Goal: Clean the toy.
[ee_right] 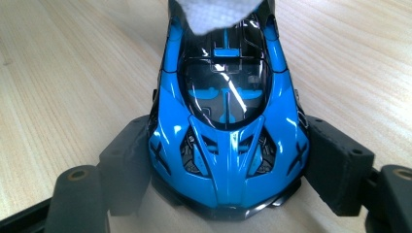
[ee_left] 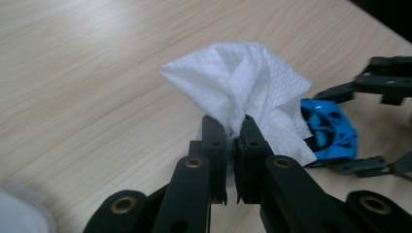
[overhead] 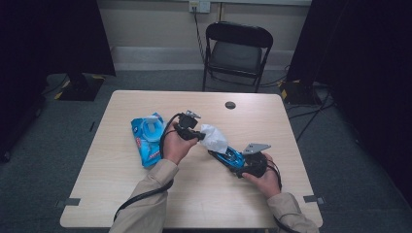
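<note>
The glossy blue toy sports car (ee_right: 227, 126), clamped above the tabletop (overhead: 145, 194) between the right tool (ee_right: 228, 165)'s spread jaws, may twist loose if the left tool (ee_left: 232, 141), pinching the white embossed wet wipe (ee_left: 243, 77), scrubs its far end hard.

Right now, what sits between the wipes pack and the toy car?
In the high view, the left gripper and the hand holding it, shut on a white wipe, lie between the wipes pack and the blue toy car; the wipe reaches the car's far end.

The wipe pack (overhead: 147, 137) blocks the table (overhead: 121, 184) at left; the near edge lies bare.
</note>
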Demonstrator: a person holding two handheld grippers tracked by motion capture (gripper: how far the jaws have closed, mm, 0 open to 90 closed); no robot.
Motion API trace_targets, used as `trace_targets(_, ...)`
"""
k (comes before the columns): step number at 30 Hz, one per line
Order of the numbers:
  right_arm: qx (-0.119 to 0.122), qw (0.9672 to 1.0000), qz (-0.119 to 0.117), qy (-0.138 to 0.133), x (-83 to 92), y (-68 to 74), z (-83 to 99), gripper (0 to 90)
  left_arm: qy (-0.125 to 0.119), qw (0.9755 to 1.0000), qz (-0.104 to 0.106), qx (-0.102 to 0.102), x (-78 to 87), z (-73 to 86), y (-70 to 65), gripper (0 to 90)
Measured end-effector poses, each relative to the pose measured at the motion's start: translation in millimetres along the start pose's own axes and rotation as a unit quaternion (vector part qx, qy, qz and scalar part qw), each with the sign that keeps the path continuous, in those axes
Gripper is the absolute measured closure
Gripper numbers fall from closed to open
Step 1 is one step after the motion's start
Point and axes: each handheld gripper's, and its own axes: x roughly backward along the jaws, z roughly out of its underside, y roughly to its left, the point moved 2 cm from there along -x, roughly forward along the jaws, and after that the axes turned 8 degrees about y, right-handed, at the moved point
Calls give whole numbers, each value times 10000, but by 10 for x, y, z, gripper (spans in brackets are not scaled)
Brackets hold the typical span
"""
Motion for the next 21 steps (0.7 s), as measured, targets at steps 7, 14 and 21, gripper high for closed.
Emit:
trace_targets(7, 7, 10000, 0, -2, 0, -1, 0, 254, 37, 9991, 243, -338, -94, -97, -299, 848)
trace_targets(14, 0, 10000, 2, -2, -1, 0, 0, 254, 315, 9971, 411, -552, -394, -100, -524, 848)
trace_targets(21, 6, 10000, 0, -2, 0, 0, 0, 254, 634, 9944, 429, -728, -636, -77, -661, 847)
